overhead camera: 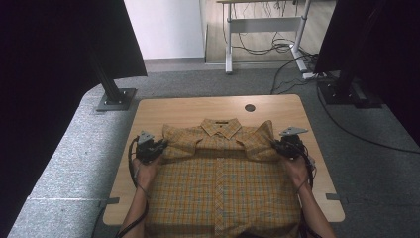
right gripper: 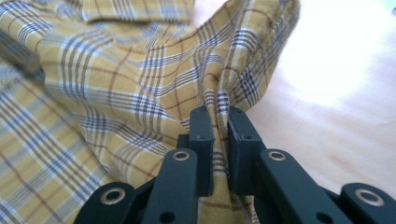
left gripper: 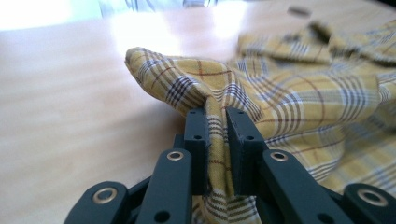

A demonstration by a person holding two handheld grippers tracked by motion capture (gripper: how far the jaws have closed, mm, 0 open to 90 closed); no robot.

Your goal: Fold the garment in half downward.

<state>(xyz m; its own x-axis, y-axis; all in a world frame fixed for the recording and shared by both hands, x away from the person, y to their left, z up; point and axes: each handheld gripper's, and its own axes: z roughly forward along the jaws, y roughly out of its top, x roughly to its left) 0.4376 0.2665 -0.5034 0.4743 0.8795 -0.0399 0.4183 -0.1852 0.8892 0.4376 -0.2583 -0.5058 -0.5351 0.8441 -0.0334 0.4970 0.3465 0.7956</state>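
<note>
A pale wooden table with rounded corners stands on grey carpet, and a small round dark hole sits near its far edge. Dark curtains hang at both sides of the room, each beside a black post on a flat metal foot. Farther back, a white-legged desk frame stands on a wooden floor against a white wall, with black cables looped beneath it and trailing across the carpet towards the right.

Spread front-up on the table lies a yellow plaid button-up shirt, collar towards the far edge, its hem hanging off the near edge between the person's forearms. Both sleeves are folded in over the chest near the collar.

The left gripper is at the shirt's left shoulder; in the left gripper view its black jaws are pressed together on a ridge of the plaid cloth, which rises off the tabletop in a small peak. The right gripper is at the right shoulder, and in the right gripper view its jaws likewise pinch a bunched fold of the fabric. No box, bin or other container stands on the table.
</note>
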